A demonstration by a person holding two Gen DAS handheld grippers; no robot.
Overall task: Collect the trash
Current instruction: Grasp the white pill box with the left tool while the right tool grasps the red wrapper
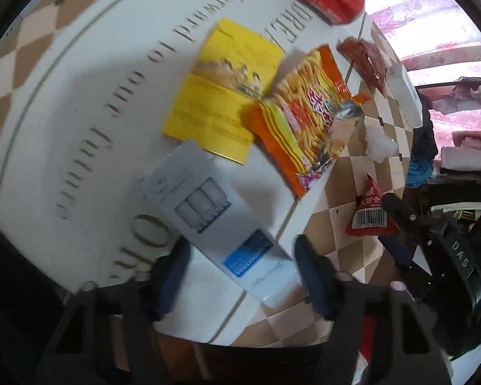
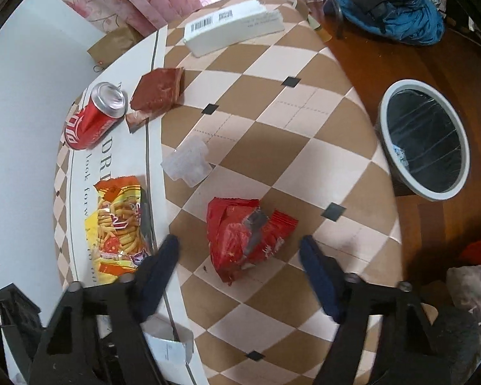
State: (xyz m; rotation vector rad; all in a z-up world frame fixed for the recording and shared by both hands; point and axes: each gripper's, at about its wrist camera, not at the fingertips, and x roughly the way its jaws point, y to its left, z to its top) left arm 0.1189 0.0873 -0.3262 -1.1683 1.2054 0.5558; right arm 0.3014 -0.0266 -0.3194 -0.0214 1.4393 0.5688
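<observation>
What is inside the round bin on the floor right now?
The bin shows a dark plastic liner and one small pale scrap with blue marks near its lower left rim. The bottom is too dark to judge.

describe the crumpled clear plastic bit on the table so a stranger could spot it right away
Start from the round table with the brown-and-cream checked cloth. Near its middle, between the dark red packet toward the curtain and the crumpled red wrapper in front of the right gripper, lies the clear plastic piece. It alone is colourless and see-through; its neighbours are red or printed.
</observation>
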